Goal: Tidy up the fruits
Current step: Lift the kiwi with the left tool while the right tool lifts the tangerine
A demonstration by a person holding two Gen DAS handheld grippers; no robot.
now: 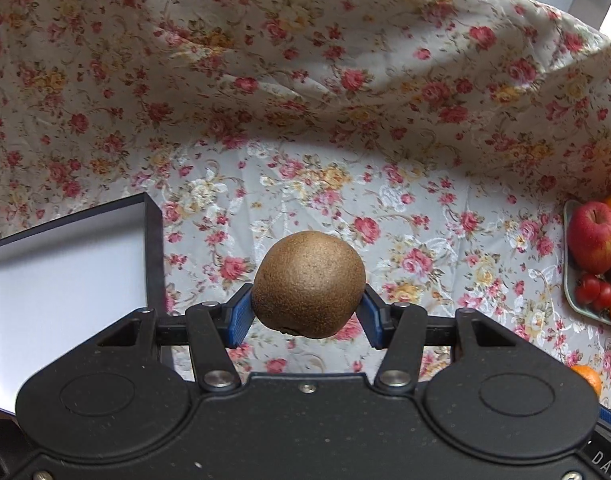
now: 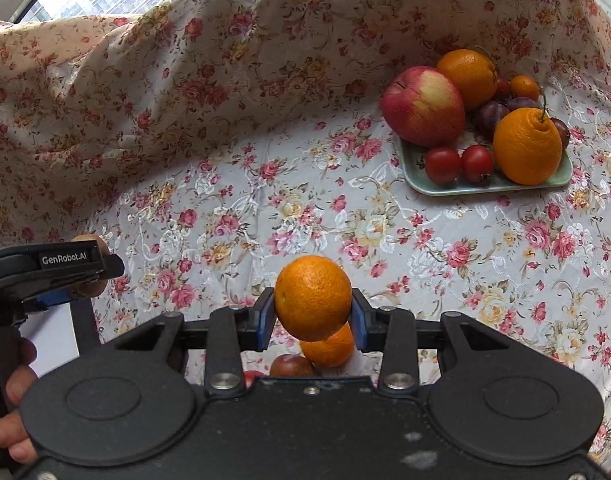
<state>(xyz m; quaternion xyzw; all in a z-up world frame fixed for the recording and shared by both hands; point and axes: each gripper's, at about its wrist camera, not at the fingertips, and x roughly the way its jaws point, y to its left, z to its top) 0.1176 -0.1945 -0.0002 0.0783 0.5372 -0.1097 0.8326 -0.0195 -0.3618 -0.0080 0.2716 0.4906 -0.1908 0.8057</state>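
My left gripper [image 1: 305, 312] is shut on a brown kiwi [image 1: 308, 283], held above the floral cloth just right of a black box with a white inside [image 1: 57, 280]. My right gripper [image 2: 312, 314] is shut on a small orange mandarin [image 2: 312, 296], lifted off the cloth. Below it lie another mandarin [image 2: 329, 350] and a dark red fruit [image 2: 291, 366], partly hidden by the gripper body. A pale green tray [image 2: 481, 189] at the far right holds an apple [image 2: 423, 106], two large oranges, plums and cherry tomatoes [image 2: 459, 164]. The left gripper [image 2: 53, 268] shows at the left edge of the right wrist view.
Floral cloth [image 1: 305, 184] covers the table and rises as a rumpled backdrop behind. The fruit tray [image 1: 570, 280] shows at the right edge of the left wrist view, with a loose mandarin [image 1: 587, 378] near it. A hand [image 2: 13, 392] grips the left tool. A window lies beyond.
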